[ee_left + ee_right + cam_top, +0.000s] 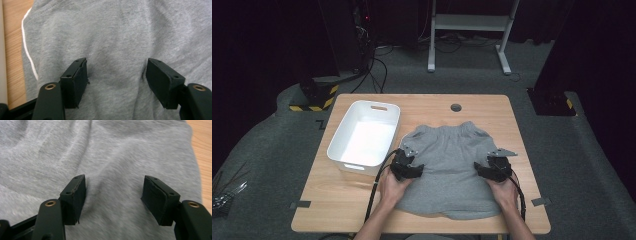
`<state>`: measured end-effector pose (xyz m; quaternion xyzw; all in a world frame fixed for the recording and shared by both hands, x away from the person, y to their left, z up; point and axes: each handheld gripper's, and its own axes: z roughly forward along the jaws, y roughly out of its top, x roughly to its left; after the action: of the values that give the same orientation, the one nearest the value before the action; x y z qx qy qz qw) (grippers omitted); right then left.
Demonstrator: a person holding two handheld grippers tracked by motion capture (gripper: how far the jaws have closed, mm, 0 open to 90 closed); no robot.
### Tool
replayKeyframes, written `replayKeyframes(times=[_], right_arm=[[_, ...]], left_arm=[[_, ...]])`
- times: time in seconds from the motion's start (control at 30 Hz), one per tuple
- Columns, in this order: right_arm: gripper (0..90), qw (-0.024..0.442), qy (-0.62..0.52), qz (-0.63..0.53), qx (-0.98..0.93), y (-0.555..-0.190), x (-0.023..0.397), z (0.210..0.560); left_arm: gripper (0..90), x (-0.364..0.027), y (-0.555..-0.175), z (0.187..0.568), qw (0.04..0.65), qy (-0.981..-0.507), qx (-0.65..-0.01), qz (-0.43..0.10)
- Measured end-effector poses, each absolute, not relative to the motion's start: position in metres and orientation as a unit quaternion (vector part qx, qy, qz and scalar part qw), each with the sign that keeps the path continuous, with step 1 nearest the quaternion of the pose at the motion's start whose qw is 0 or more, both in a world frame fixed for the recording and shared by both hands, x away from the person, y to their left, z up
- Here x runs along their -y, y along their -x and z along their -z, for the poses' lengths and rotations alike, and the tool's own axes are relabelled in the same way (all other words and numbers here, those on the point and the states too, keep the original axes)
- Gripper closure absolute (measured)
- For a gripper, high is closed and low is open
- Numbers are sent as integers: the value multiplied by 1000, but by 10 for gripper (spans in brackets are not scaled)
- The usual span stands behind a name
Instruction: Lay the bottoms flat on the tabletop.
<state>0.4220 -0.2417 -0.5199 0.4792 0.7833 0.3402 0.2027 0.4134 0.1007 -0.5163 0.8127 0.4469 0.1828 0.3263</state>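
Both grippers have jaws spread wide, nothing clamped; grey fabric bunches slightly between the pads. Left gripper (116,82) sits on the left part of the grey shorts (452,165), near a white side stripe (28,53). Right gripper (113,200) sits on the right part, close to the fabric edge. Shorts lie flat mid-table, waistband toward the far edge. White bin (364,137) stands just left of them, apparently touching. Wooden table (492,107) has a round cable hole (456,107) near the far edge and tape tabs at the front corners. Grey carpet floor (572,150), dark room, white desk frame (469,30) behind, cables and hazard-striped bases on the floor
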Motion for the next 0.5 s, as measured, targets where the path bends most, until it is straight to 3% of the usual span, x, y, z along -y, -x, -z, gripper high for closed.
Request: replayKeyframes(times=[0.5], right_arm=[[344,205,-487,-344,-776,-418,246,521]], left_arm=[[319,-106,-411,522,350,-805,-441,-189]])
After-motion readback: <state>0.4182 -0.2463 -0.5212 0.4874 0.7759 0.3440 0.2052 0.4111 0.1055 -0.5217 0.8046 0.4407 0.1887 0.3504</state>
